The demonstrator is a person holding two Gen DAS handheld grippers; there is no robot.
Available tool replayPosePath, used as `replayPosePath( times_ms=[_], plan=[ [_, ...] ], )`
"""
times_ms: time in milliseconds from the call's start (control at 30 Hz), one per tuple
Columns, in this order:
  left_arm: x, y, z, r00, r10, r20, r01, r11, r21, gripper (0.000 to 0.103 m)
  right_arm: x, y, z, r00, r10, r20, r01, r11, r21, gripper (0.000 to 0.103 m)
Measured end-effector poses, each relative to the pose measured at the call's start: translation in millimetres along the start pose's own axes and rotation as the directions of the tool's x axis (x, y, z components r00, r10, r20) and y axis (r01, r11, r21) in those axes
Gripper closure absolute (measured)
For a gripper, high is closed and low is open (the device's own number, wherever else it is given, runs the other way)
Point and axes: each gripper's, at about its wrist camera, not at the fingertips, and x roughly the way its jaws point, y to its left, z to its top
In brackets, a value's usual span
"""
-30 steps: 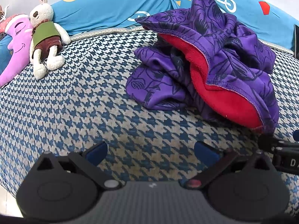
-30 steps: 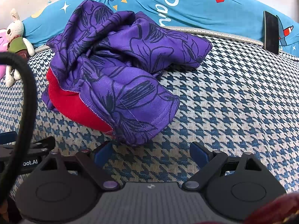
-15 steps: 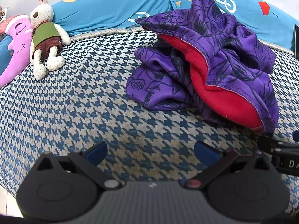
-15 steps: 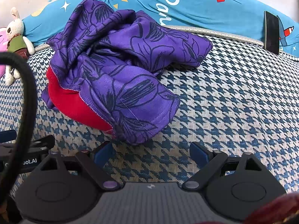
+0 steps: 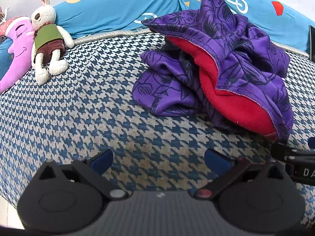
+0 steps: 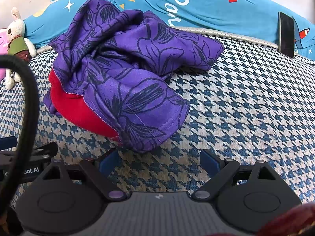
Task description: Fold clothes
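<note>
A crumpled purple garment [image 5: 236, 59] [image 6: 133, 66] with a dark flower print and red fleece lining [image 5: 232, 102] lies heaped on the blue-and-white houndstooth bed cover [image 5: 98, 102] [image 6: 246, 102]. My left gripper [image 5: 159, 160] stands open over bare cover, to the near left of the heap, with nothing between its blue pads. In the right wrist view my right gripper [image 6: 158, 162] is open too, just short of the garment's nearest hem [image 6: 157, 137]. Neither gripper touches the cloth.
A blue cartoon-print pillow [image 5: 122, 9] [image 6: 226, 9] runs along the back. A plush rabbit [image 5: 47, 39] and a pink moon plush [image 5: 17, 49] lie at the far left. A dark phone [image 6: 286, 35] leans at the back right. A black cable [image 6: 25, 106] crosses the right view's left side.
Almost nothing has changed. The right gripper has edged very slightly toward the garment; both grippers stay open.
</note>
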Motion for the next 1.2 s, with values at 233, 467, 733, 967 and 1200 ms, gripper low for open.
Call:
replayPosePath(
  times_ms=[233, 467, 733, 967, 1200],
  plan=[
    [-0.5, 0.7, -0.5, 1.0, -0.002, 0.001, 0.002, 1.0, 0.002, 0.0, 0.6, -0.2, -0.2, 1.0, 0.0, 0.0, 0.0, 1.0, -0.001, 0.013],
    [-0.7, 1.1, -0.9, 1.0, -0.002, 0.002, 0.002, 1.0, 0.005, 0.0, 0.7, 0.1, -0.1, 1.0, -0.002, -0.002, 0.002, 1.0, -0.001, 0.013],
    [-1.3, 0.8, -1.4, 1.0, -0.002, 0.004, 0.002, 1.0, 0.007, 0.0, 0.7, -0.2, -0.1, 1.0, -0.003, -0.001, 0.003, 1.0, -0.002, 0.013],
    [-1.1, 0.6, -1.8, 1.0, 0.0, 0.005, 0.0, 1.0, 0.011, 0.0, 0.6, -0.7, -0.3, 1.0, -0.001, -0.001, 0.001, 1.0, 0.0, 0.013],
    [-1.1, 1.2, -2.3, 1.0, -0.003, 0.004, 0.003, 1.0, 0.013, 0.0, 1.6, -0.3, -0.3, 1.0, -0.001, -0.004, 0.001, 1.0, -0.004, 0.013]
  ],
)
